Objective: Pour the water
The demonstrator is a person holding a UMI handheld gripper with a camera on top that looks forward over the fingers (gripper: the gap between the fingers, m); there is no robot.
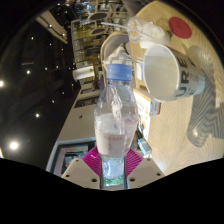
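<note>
The hand-held gripper (110, 165) clamps a clear water bottle (113, 125) between its pink pads (96, 160), the blue-capped neck pointing ahead. Just beyond the cap a white paper cup (166, 68) lies tilted, apparently on the pale bench (205, 110).

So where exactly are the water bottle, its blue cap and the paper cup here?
Water bottle (113, 125), gripper view, on its clear body, held between the fingers.
Blue cap (120, 71), gripper view, on the cap's side.
Paper cup (163, 68), gripper view, on its white inside wall.
</note>
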